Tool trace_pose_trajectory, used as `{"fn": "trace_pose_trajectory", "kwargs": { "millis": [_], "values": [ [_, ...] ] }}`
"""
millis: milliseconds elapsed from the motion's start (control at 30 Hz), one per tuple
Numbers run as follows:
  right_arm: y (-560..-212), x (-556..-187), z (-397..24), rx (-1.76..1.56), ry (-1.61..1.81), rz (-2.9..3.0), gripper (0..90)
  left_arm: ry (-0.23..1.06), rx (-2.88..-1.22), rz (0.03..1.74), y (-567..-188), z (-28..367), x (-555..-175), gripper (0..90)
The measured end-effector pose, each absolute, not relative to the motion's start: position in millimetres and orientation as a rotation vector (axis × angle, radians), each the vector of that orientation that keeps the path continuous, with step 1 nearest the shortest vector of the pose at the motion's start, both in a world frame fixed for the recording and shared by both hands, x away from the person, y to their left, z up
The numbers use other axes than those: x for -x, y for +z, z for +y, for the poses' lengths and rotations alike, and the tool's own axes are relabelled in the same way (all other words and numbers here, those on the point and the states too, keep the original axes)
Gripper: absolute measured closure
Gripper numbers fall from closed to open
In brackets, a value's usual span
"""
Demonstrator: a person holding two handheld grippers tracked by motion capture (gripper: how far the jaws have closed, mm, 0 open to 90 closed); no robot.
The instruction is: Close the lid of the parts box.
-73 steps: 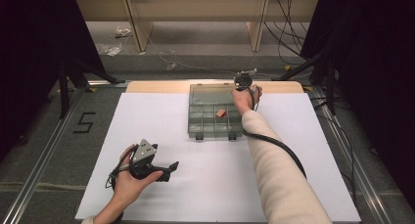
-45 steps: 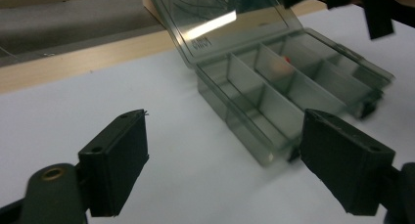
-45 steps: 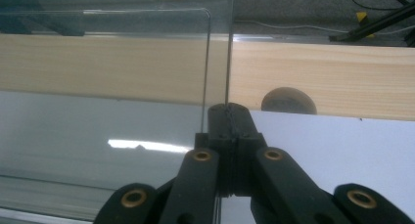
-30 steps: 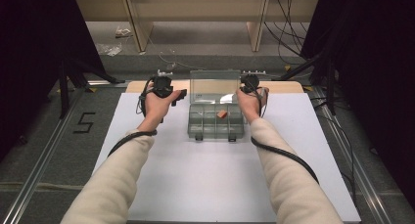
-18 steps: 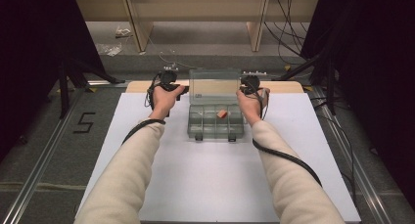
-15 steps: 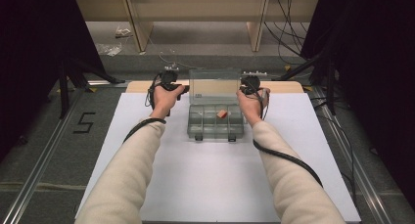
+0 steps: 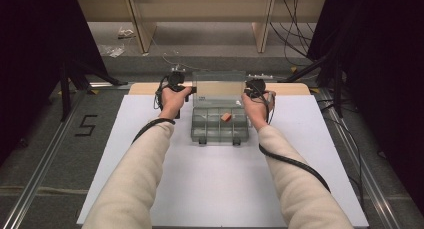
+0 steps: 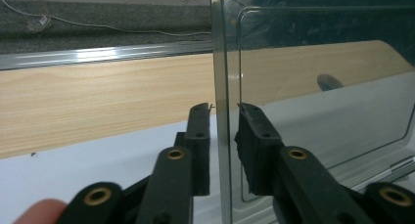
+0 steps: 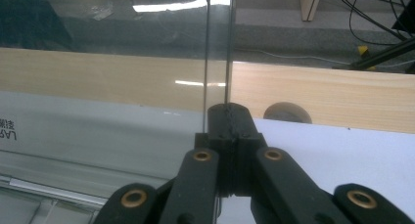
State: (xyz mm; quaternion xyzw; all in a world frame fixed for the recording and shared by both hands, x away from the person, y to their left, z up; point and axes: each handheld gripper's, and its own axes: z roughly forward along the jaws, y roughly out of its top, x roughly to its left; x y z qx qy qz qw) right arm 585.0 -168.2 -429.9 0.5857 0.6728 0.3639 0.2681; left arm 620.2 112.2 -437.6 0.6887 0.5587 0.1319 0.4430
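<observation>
A clear plastic compartment box (image 7: 219,125) sits at the far middle of the white surface (image 7: 220,189), with its transparent lid (image 7: 219,82) raised upright along the far edge. A small orange-brown piece (image 7: 226,117) lies in one of the compartments, right of centre.

The left tool (image 7: 189,91) is at the left edge of the lid. In the left gripper view, the left tool (image 8: 225,111) straddles that lid edge (image 8: 221,87): one jaw stands on each side of the clear panel. The jaws have just been closing and are now narrow; a thin gap shows on each side of the panel, and the pads are not yet pressing on it.

The right tool (image 7: 248,91) is at the right edge of the lid. In the right gripper view, the right tool (image 9: 229,109) is clamped on the lid edge (image 9: 228,48), with both jaws pressed together on the panel.

Both forearms reach from the near side to the far part of the surface, one on each side of the box. A wooden strip (image 7: 292,89) borders the far edge of the surface behind the box.
</observation>
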Motion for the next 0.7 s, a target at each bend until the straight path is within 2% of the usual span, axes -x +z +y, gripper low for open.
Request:
{"fn": "trace_pose_trajectory", "kwargs": {
  "millis": [200, 700],
  "values": [
    [-431, -584, -169, -1.586, 0.988, 1.813, 90.0, 0.36, -1.683, 1.41, -432, 111, -618, 85.4],
    [-431, -583, -178, -1.603, 1.019, 1.837, 88.8, 0.432, -1.71, 1.346, -428, 106, -609, 86.4]
  ]
}}
